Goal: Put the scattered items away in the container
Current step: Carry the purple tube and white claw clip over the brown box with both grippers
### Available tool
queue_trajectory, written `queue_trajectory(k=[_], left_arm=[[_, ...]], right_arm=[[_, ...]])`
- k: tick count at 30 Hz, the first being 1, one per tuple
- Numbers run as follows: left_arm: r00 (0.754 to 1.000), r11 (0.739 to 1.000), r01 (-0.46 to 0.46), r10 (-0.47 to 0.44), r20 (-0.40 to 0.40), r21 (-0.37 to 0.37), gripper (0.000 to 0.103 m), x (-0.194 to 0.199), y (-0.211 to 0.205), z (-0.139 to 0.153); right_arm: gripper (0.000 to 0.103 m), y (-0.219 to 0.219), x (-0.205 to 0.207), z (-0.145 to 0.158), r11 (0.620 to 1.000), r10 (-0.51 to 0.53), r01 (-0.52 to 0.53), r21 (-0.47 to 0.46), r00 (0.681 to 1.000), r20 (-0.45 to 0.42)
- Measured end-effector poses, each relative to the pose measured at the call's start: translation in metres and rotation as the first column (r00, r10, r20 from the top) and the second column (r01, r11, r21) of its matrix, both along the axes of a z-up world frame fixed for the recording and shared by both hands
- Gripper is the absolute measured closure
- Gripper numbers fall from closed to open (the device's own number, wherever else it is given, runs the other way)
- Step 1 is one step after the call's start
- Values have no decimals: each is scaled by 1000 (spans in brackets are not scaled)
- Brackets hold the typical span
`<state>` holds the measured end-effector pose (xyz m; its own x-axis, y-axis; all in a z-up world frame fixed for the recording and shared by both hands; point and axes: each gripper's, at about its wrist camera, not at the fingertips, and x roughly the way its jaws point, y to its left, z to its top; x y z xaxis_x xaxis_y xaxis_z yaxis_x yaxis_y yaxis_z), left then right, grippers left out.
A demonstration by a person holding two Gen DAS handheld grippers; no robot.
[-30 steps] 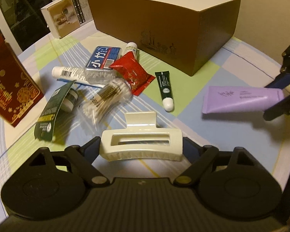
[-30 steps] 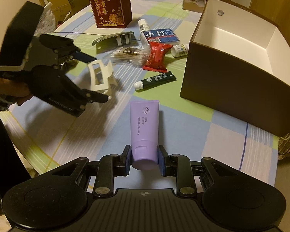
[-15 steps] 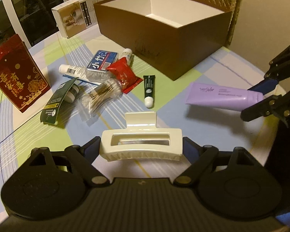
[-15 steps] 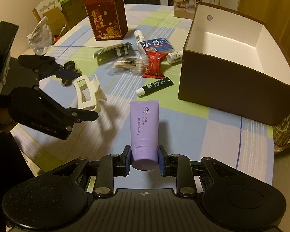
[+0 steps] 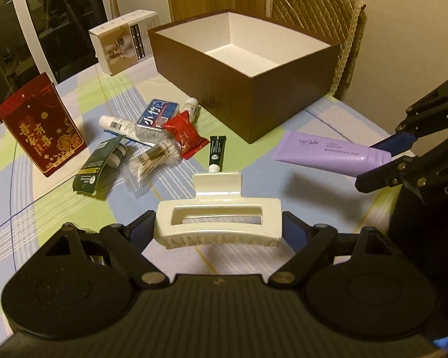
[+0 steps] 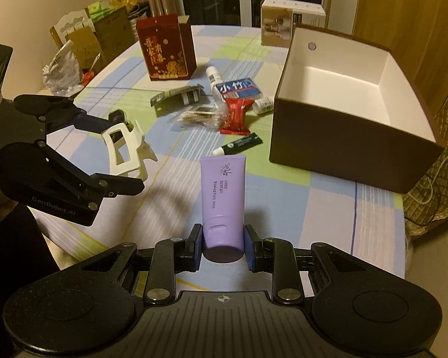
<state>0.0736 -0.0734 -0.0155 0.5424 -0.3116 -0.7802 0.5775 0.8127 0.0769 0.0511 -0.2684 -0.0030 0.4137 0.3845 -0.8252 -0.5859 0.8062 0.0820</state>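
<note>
Left to right: the left tongs (image 5: 218,226) stand wide and pinch the cream hair claw (image 5: 218,223) by its 2 short ends, so its long axis runs crosswise between the pads, clear above the bench (image 5: 44,208). The right tongs (image 6: 223,243) are drawn narrow on the cap end of the lilac tube (image 6: 223,191), whose long axis points straight ahead, away from the tongs, also lifted off the cloth.

The brown box (image 5: 254,95) is the target, its white inside bare. From the left tongs it lies ahead, beyond the loose pile; from the right tongs it lies ahead and to the right, with nothing between. I judge the right hand the nearer, so the tube likely goes in first, nose over the near wall.

Count: 2 tongs, 1 claw, 1 lilac tube, 1 box. Loose on the bench: 1 green-black tube (image 5: 216,152), 1 red sachet (image 5: 186,135), 1 bag of cotton buds (image 5: 152,161), 1 blue pack (image 5: 158,117), 1 white tube (image 5: 116,125), 1 small white bottle (image 5: 191,106), 1 dark green card pack (image 5: 100,164)
</note>
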Motion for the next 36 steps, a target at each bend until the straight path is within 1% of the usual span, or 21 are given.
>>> queue_trajectory(k=[8,13,18,23,28,36], left_arm=[[999,1000,14,-14,32,3,17,-1,-10,20],[996,999,46,-45,76,-7,17,13,-28,44],[988,996,83,-80,129,-20,17,40,-56,71],[979,992,120,-114,170,-26,17,80,-89,87],[972,988,154,-147,183,-25,17,125,-124,81],[969,981,195,-195,150,13,17,174,-162,46]], right_arm=[[73,-7,0,18,1000,-11,10,12,999,41],[73,-16,12,43,999,-31,27,37,995,99],[73,-32,41,68,997,-73,65,52,983,166],[73,-52,89,76,991,-132,124,54,973,191],[73,-68,141,66,983,-182,178,39,966,182],[73,-85,197,42,977,-213,214,10,965,151]])
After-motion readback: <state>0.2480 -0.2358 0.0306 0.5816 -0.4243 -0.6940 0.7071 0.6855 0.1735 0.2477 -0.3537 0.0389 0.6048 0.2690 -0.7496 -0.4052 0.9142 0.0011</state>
